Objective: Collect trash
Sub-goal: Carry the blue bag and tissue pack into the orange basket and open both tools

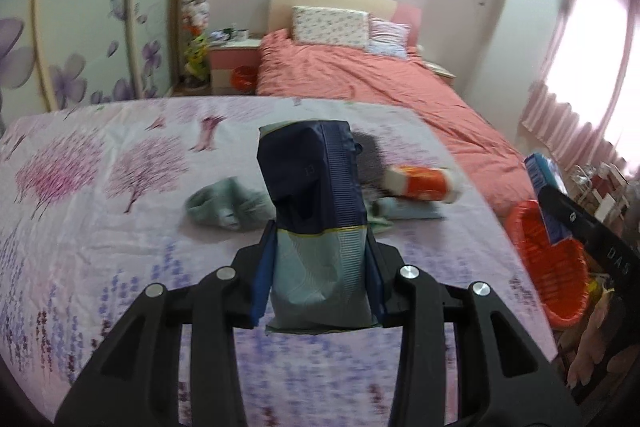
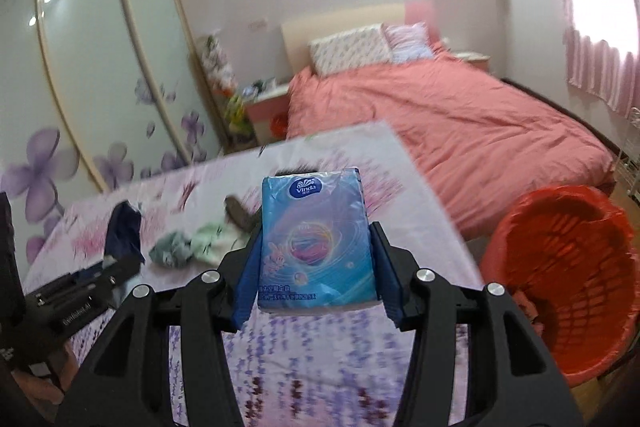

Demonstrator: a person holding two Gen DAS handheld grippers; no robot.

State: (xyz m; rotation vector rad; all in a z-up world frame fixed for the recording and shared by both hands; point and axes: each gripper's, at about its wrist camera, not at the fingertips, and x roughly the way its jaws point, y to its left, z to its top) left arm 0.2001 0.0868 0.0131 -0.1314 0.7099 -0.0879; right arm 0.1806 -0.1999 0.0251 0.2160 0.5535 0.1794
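The left hand-held gripper (image 1: 318,263) is pinching a navy and pale teal packet (image 1: 316,211) between its blue pads, holding it upright above the surface (image 1: 100,227) with the flowery cloth. The right hand-held gripper (image 2: 316,263) is squeezing a blue Vinda tissue pack (image 2: 316,239) the same way, also up off the surface. A crumpled green cloth (image 1: 224,205) and an orange-and-white box (image 1: 424,185) are lying on the surface further back. The red basket (image 2: 560,267) is sitting just off the surface's right edge.
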